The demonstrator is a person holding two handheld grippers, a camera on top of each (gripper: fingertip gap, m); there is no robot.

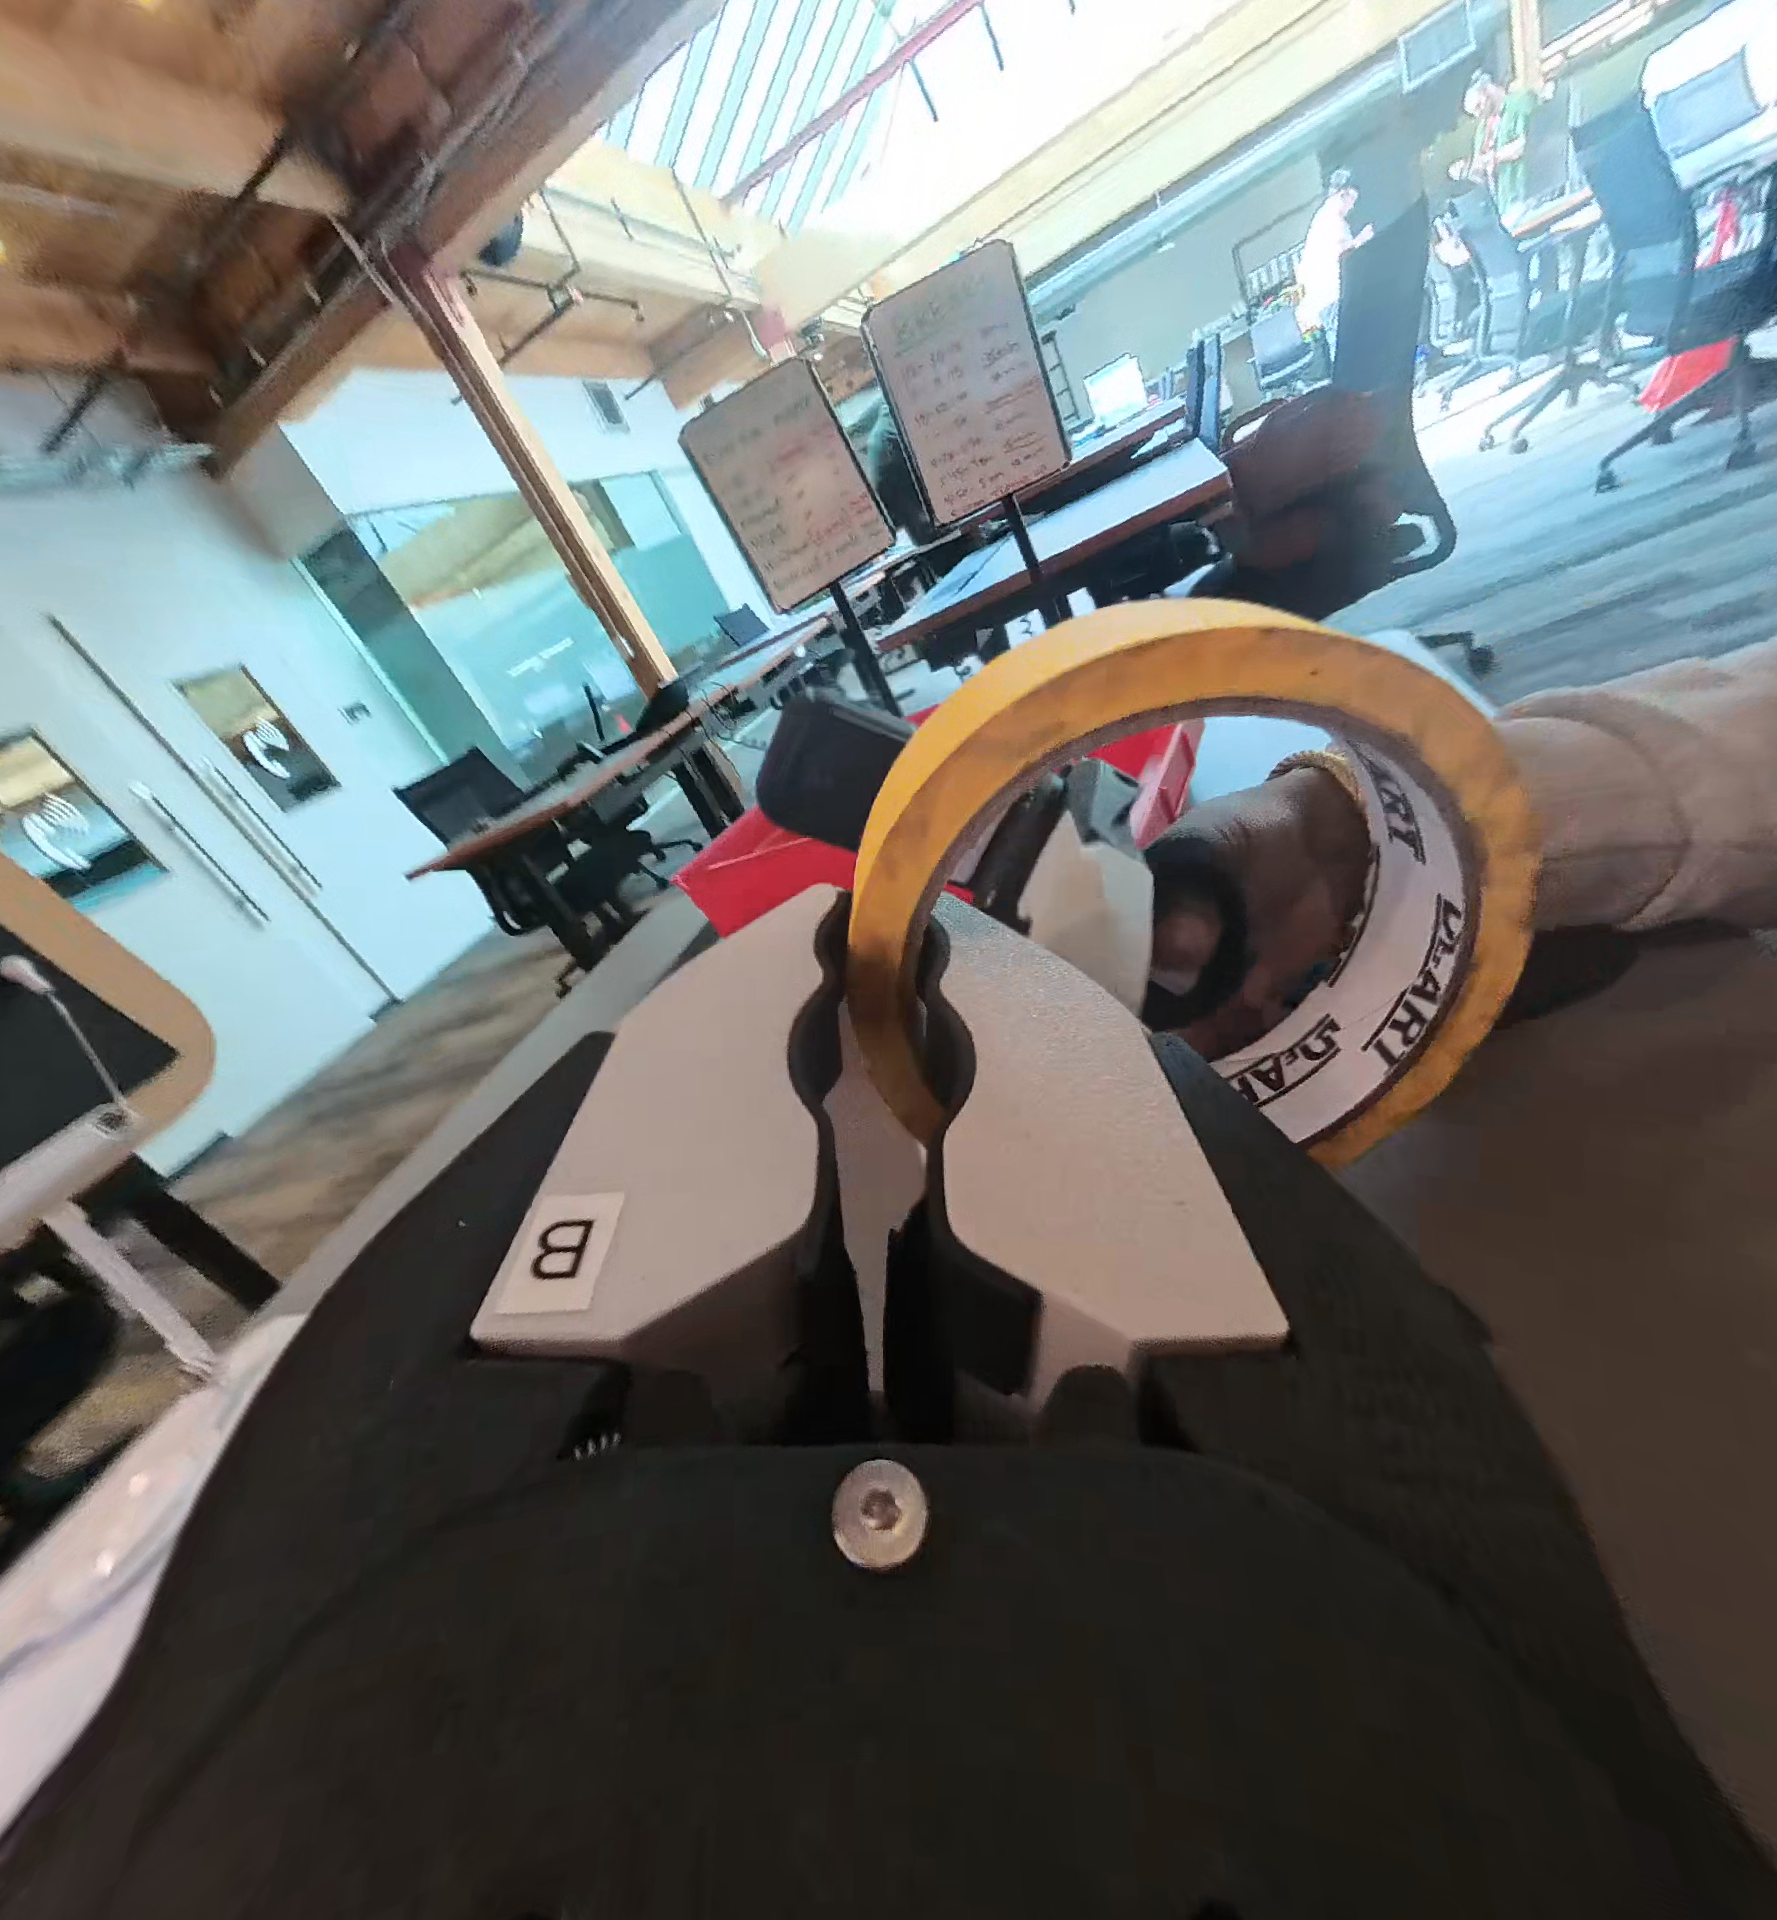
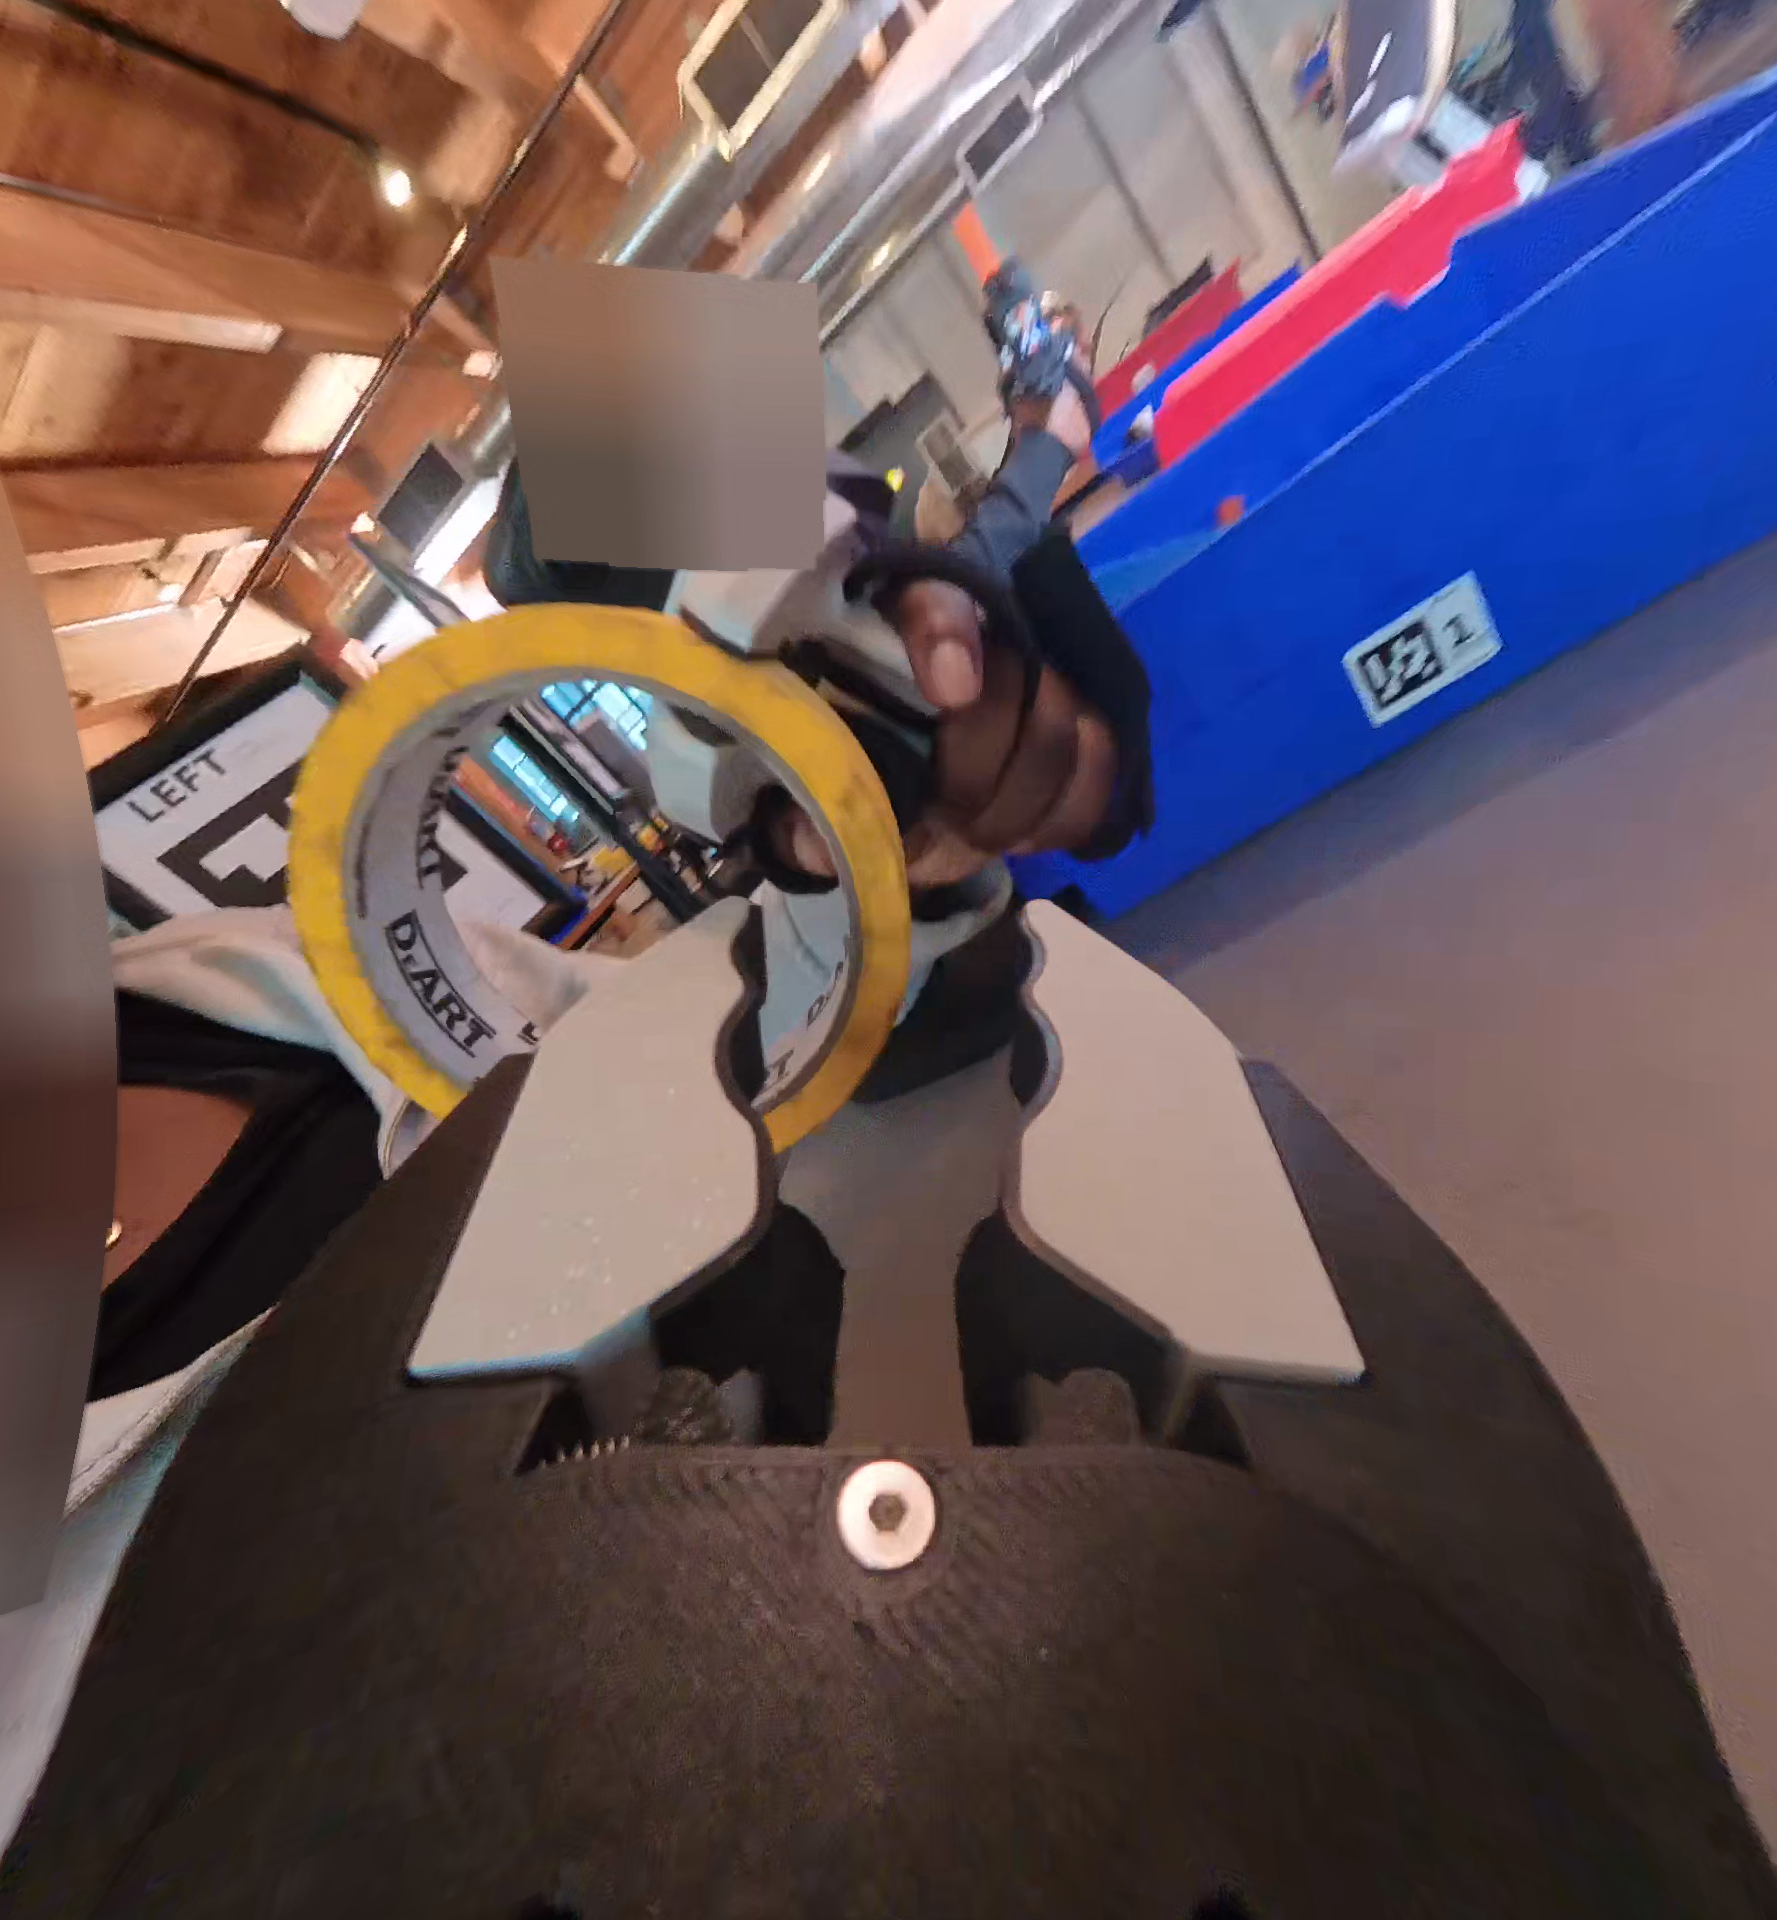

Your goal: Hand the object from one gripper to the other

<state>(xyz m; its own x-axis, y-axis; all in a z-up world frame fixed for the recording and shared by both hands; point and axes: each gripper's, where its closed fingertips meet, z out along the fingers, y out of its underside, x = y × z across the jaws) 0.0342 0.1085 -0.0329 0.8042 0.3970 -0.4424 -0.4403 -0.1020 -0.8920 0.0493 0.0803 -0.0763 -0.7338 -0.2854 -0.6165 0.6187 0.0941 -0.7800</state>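
- While the yellow tape roll (image 1: 1190, 873) is hanging in the air, the left tool (image 1: 889, 997) is pinching its rim.
- The right tool (image 2: 889, 997) is gaping wide, one finger (image 2: 645, 1081) reaching through the hole.
- Judged best: squeezing the right fully before loosening the left.

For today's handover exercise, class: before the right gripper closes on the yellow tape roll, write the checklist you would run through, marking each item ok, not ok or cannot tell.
1. Left gripper shut on the tape roll: ok, its fingers pinch the roll's wall.
2. Right gripper open to receive: ok, wide gap between fingers.
3. Roll's wall between the right gripper's fingers: ok, one finger reaches through the roll's hole, the other lies outside.
4. Right gripper's fingers touching the roll: cannot tell.
5. Roll held off the grey table: ok.
6. Right gripper's grasp spot apart from the left gripper's: cannot tell.
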